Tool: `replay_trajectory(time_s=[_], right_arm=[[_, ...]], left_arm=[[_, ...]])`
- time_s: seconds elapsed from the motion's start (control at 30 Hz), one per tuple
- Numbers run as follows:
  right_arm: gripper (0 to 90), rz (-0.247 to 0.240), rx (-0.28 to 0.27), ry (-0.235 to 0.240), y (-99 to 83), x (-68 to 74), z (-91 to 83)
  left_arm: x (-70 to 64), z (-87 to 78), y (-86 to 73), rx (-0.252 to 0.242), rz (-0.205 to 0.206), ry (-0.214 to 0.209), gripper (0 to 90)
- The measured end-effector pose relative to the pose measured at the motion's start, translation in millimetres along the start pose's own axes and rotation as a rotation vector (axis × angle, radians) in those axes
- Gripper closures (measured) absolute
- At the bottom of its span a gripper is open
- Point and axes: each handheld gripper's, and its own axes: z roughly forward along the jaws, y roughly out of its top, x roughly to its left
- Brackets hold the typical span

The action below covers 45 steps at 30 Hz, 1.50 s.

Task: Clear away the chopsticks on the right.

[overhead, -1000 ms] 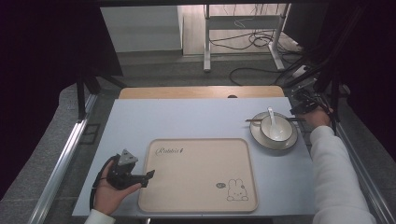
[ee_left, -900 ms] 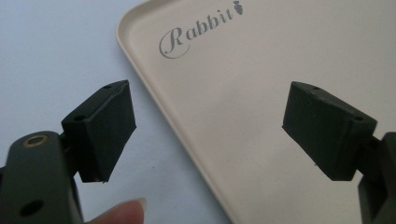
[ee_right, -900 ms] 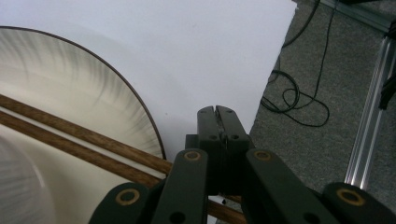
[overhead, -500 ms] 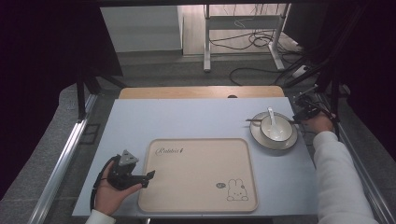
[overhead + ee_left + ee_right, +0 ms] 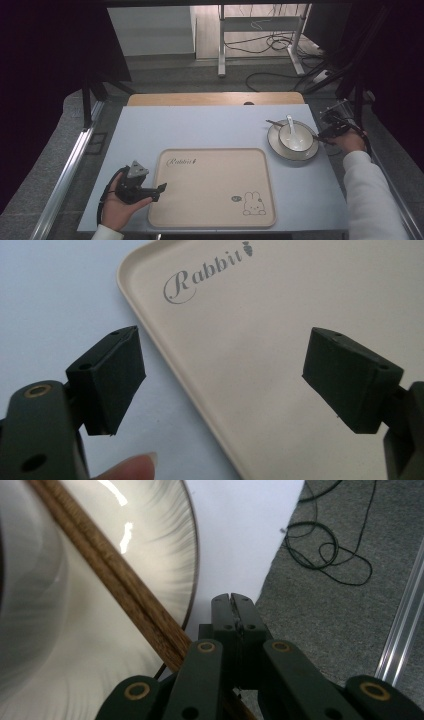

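High view shows the right claw [image 5: 330,134] at the right rim of the white round ceramic plate [image 5: 280,147], which carries a white bowl [image 5: 295,140] and brown wooden chopsticks [image 5: 277,123] on the pale blue worktop [image 5: 200,130]. Right gripper view shows its jaws pressed together, empty, just beside the chopsticks. Left claw [image 5: 225,375] gapes wide, empty, over the left edge of the beige rectangular tray [image 5: 280,315].
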Motion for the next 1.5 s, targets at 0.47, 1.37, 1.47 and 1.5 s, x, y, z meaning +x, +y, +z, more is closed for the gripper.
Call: replay_trajectory(time_s=[0.47,1.37,1.47,1.5], right_arm=[[88.9,0.001,-0.077,0.002,-4.2,-1.8,-29.5],[88.8,-0.096,-0.083,0.049,-7.9,12.8,-27.3],[88.8,-0.098,-0.083,0.048,-7.1,12.3,-26.5],[88.8,-0.098,-0.085,0.049,-6.9,11.9,-26.3]], left_arm=[[1.3,-1.5,-1.5,-0.003,-0.004,0.003,17.0],[1.4,1.0,-2.3,0.010,0.003,0.004,17.0],[1.5,1.5,-2.5,0.012,0.003,0.004,17.0],[1.7,1.5,-2.6,0.012,0.003,0.004,17.0]])
